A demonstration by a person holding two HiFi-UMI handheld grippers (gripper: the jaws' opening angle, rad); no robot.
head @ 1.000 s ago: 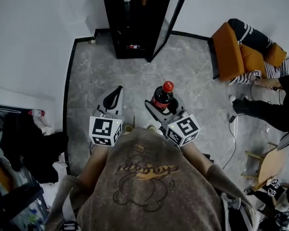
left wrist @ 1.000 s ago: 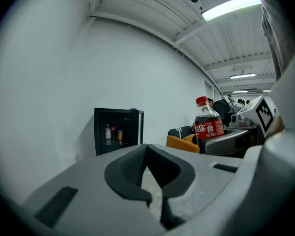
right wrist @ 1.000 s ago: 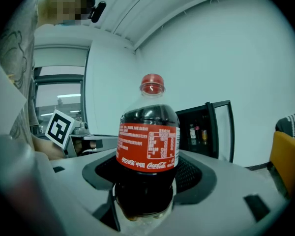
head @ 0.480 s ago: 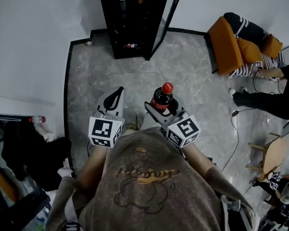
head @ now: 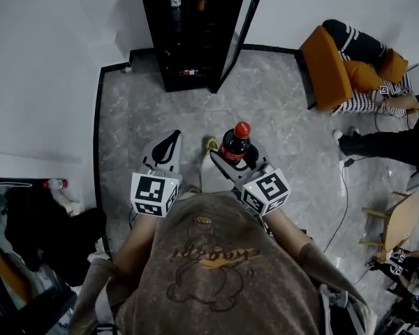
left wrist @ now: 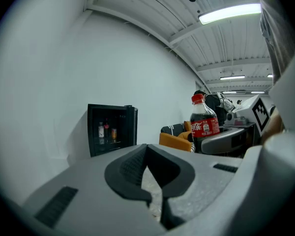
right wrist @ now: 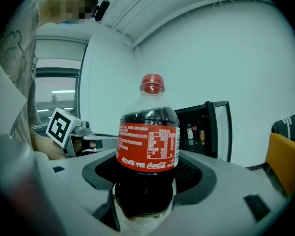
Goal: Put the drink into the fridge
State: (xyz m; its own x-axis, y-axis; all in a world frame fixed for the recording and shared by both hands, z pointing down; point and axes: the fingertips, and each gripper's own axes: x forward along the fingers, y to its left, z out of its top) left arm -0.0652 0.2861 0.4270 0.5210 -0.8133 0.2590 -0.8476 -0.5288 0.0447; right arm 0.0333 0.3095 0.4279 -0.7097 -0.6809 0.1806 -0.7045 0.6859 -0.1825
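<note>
Both grippers have come slightly nearer the fridge. My right gripper [right wrist: 142,200] stays clamped round the lower body of the smooth plastic cola bottle with red cap and label [right wrist: 148,146], held upright. My left gripper [left wrist: 155,181] is closed on nothing (textured dark pads touching). Across glossy grey marbled floor [head: 279,131], the small black open-doored fridge [head: 195,33] remains well apart, so more walking
</note>
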